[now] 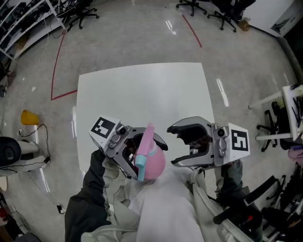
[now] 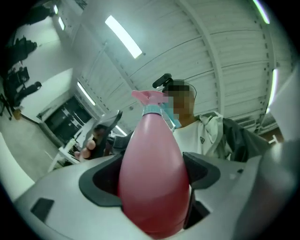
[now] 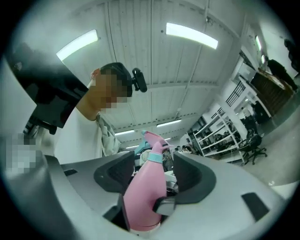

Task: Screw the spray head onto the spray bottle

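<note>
So over the near edge of the white table we've got the left gripper clamped on the fat body of the pink spray bottle, pads pressed in on both sides. The bottle is tipped up toward us, nowhere near the tabletop. The spray head, pink with a teal collar, sits on the neck, but we can't tell how tightly it's threaded on. The right gripper is just beside it with its jaws spread wide and gripping nothing. In its own view the bottle shows up in the gap, but neither pad touches it, and a grey jaw tip of the left gripper cuts across the bottle's lower part. Around the table: a yellow object on the floor off its left side, a red tape line running past the left corner, black office chairs well beyond the far edge, and a white desk off to the right. Hard to see stuff - our own pale jacket covers the table's near edge, the bottle's base is buried in the left jaws, and the dark round thing at the left is cut off by the frame.
</note>
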`<state>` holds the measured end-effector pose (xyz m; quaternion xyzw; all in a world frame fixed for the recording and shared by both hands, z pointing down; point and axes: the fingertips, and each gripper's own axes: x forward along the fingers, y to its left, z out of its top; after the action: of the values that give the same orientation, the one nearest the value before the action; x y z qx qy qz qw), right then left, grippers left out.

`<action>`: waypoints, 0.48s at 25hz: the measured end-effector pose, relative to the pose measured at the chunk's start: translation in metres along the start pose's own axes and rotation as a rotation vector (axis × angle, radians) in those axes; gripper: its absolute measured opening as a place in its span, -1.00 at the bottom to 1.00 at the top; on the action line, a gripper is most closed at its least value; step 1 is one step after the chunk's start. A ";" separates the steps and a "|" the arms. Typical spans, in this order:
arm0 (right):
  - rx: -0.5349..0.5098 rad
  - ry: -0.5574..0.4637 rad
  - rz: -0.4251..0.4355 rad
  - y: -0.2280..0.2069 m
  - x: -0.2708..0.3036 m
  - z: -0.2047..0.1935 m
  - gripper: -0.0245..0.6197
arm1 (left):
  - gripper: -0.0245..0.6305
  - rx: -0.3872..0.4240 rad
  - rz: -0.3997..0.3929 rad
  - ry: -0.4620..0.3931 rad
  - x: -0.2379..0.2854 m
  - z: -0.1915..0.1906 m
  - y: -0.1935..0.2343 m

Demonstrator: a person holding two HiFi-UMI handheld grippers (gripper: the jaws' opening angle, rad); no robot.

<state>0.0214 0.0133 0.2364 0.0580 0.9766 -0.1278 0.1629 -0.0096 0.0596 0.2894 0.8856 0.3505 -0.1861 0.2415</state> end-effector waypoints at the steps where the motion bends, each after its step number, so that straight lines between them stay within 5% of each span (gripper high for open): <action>1: 0.014 0.015 0.026 0.002 0.009 -0.006 -0.16 | 0.35 -0.024 -0.043 0.002 0.006 -0.002 -0.003; 6: 0.086 -0.146 0.075 -0.004 0.035 -0.003 -0.15 | 0.35 -0.115 -0.151 0.013 0.012 -0.017 -0.009; 12: 0.069 -0.117 0.011 -0.008 0.031 -0.007 -0.26 | 0.35 -0.084 -0.049 -0.003 -0.001 -0.023 0.001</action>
<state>-0.0107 0.0100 0.2344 0.0616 0.9601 -0.1635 0.2183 -0.0066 0.0712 0.3088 0.8655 0.3791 -0.1784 0.2745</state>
